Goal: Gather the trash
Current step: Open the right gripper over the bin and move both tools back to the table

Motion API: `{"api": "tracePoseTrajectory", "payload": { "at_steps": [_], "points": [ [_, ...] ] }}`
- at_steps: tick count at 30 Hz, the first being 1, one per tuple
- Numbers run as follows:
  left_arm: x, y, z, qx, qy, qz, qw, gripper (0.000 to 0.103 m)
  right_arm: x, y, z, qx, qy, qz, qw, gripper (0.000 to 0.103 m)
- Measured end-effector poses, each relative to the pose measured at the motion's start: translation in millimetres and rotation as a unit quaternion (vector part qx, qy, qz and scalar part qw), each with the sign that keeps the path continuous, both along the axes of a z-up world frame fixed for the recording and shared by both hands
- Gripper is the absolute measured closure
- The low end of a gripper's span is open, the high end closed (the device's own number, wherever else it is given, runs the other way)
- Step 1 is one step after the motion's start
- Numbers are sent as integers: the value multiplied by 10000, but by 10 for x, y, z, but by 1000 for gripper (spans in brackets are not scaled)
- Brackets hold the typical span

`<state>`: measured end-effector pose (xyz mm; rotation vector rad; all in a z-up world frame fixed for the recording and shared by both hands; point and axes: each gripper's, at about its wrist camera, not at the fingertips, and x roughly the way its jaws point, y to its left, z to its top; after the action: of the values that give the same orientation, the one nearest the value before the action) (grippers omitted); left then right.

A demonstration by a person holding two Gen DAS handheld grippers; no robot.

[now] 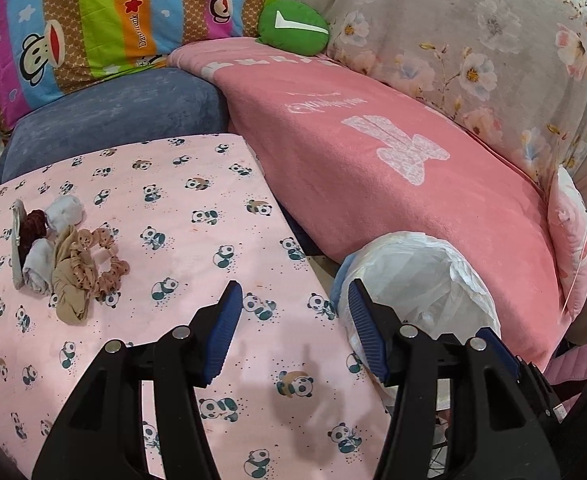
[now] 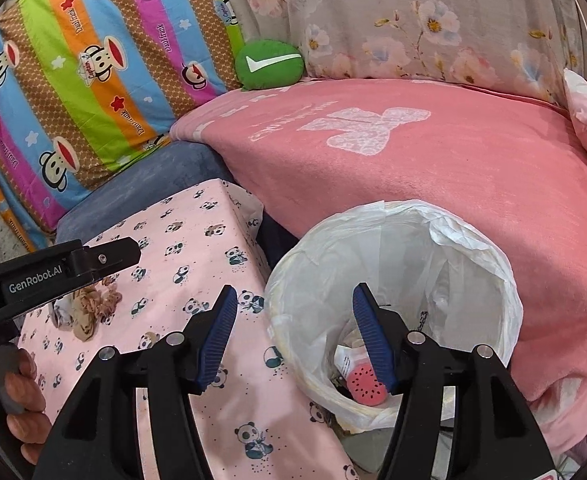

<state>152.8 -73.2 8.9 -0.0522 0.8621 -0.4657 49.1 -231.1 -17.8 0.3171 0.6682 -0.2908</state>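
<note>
A small heap of trash (image 1: 73, 264) lies at the left of the pink panda-print table (image 1: 197, 240): beige stockings, scrunchies, rolled grey cloths and a flat grey piece. My left gripper (image 1: 293, 286) hovers open over the cloth to the right of the heap, with nothing between its fingers. A bin lined with a white bag (image 2: 473, 248) stands beside the table's right edge. My right gripper (image 2: 294, 289) is open above the bin's near left rim and holds nothing. Inside the bin lie a pink dotted round piece (image 2: 367, 384) and some paper wrappers.
A pink blanket (image 1: 393, 184) covers the sofa seat behind the bin, with floral and striped cartoon covers at the back and a green cushion (image 1: 293, 28). A blue cushion (image 1: 125, 116) sits behind the table. The left gripper's black housing (image 2: 53, 276) and a hand (image 2: 25, 404) show at left.
</note>
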Motion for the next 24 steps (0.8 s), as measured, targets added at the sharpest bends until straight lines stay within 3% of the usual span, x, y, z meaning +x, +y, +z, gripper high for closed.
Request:
{"api": "tracePoseTrajectory", "payload": {
  "at_steps": [16, 24],
  "points": [
    [158, 637, -86, -104, 139, 505, 9986, 50, 276, 648, 37, -220, 131, 587, 9979, 43],
    [230, 943, -155, -121, 192, 744, 9970, 45, 406, 961, 12, -303, 209, 875, 9955, 43]
  ]
}}
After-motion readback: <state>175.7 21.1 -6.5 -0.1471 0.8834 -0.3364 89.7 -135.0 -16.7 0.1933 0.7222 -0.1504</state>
